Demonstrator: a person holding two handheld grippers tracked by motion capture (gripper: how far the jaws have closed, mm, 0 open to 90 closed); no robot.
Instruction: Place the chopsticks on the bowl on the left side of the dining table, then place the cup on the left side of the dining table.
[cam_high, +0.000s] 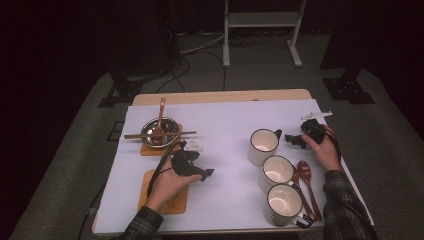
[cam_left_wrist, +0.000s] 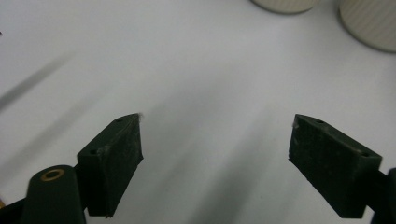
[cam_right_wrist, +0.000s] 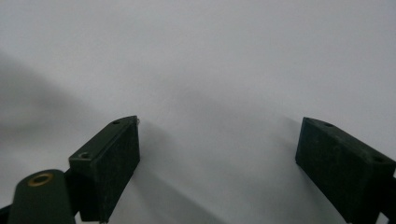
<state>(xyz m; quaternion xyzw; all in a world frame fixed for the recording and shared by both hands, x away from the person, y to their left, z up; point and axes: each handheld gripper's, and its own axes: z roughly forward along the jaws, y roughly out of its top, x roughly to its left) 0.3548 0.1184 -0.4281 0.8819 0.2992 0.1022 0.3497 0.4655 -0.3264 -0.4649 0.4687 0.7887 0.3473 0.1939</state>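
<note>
A metal bowl (cam_high: 160, 129) sits on an orange coaster at the left, with a brown spoon (cam_high: 160, 119) standing in it and chopsticks (cam_high: 187, 133) laid across its rim. A second orange coaster (cam_high: 176, 200) lies by the front edge, partly under the left hand. Three white mugs (cam_high: 263, 145) (cam_high: 278, 171) (cam_high: 283, 203) line up at the right, and two brown spoons (cam_high: 305, 179) lie beside them. My left gripper (cam_high: 207, 173) hovers over the table's middle-left, open and holding nothing (cam_left_wrist: 217, 135). My right gripper (cam_high: 292, 140) is beside the far mug, open and holding nothing (cam_right_wrist: 219, 140).
The white tabletop (cam_high: 225, 120) lies under both grippers. In the left gripper view the bases of two mugs (cam_left_wrist: 285, 4) (cam_left_wrist: 369, 23) show at the top. A white frame (cam_high: 262, 20) and cables stand on the floor beyond the table.
</note>
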